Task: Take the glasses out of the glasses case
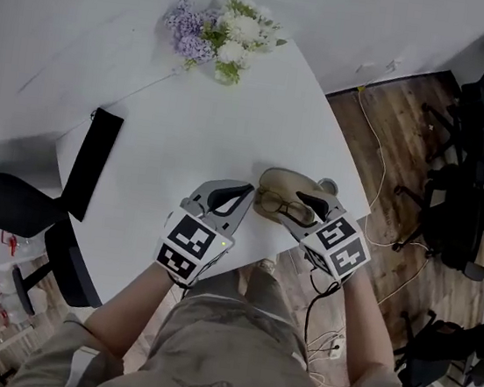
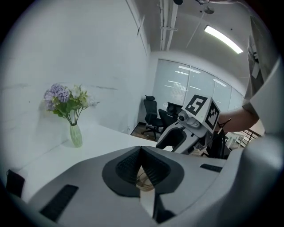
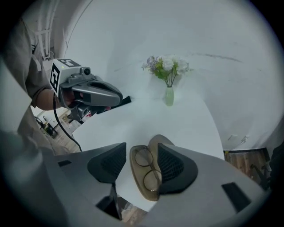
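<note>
An open tan glasses case (image 1: 289, 186) lies near the white table's (image 1: 170, 134) front edge, with round-rimmed glasses (image 1: 281, 207) inside it. My right gripper (image 1: 299, 205) stands open over the case. In the right gripper view its jaws straddle the case (image 3: 141, 188) and the glasses (image 3: 149, 170), one pad on each side, touching neither that I can see. My left gripper (image 1: 245, 191) is shut just left of the case with nothing visible between its tips (image 2: 141, 149). A bit of the case (image 2: 144, 182) shows below them.
A vase of white and purple flowers (image 1: 223, 39) stands at the table's far side. A flat black object (image 1: 92, 161) lies at the left edge. Black office chairs (image 1: 474, 175) and a cable (image 1: 377, 175) are on the wooden floor to the right.
</note>
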Demonstrator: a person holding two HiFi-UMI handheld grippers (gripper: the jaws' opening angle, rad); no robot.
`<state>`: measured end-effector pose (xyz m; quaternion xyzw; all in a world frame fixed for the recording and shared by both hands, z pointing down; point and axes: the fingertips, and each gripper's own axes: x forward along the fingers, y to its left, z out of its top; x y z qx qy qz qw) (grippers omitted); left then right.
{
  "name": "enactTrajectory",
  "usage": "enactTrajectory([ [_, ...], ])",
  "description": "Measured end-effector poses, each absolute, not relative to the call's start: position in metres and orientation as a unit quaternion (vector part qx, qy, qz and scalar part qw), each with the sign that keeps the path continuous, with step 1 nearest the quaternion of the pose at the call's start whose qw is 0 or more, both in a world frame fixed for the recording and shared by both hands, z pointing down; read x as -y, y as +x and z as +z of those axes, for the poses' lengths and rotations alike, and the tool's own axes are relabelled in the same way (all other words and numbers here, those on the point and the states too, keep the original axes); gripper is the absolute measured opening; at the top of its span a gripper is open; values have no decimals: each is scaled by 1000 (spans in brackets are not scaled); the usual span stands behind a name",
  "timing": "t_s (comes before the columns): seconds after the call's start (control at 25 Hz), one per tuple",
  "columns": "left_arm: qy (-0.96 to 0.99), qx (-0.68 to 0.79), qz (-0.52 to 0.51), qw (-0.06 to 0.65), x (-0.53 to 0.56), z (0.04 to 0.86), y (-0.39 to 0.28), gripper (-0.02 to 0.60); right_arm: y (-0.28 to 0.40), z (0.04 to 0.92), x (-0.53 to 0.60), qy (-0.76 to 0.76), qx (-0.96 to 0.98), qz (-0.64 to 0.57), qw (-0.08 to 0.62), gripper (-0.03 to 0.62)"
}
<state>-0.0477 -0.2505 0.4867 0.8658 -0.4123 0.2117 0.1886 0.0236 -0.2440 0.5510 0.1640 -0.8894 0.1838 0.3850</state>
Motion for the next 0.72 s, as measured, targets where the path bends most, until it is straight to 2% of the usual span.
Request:
enactTrajectory([
  [0.52,833,427,240,259,244,545,-43,14,20,636,238,44,858,226,459,228],
  [0.72,824,428,236,286,244,558,-42,15,21,654,228,-9,840,235,489,190],
])
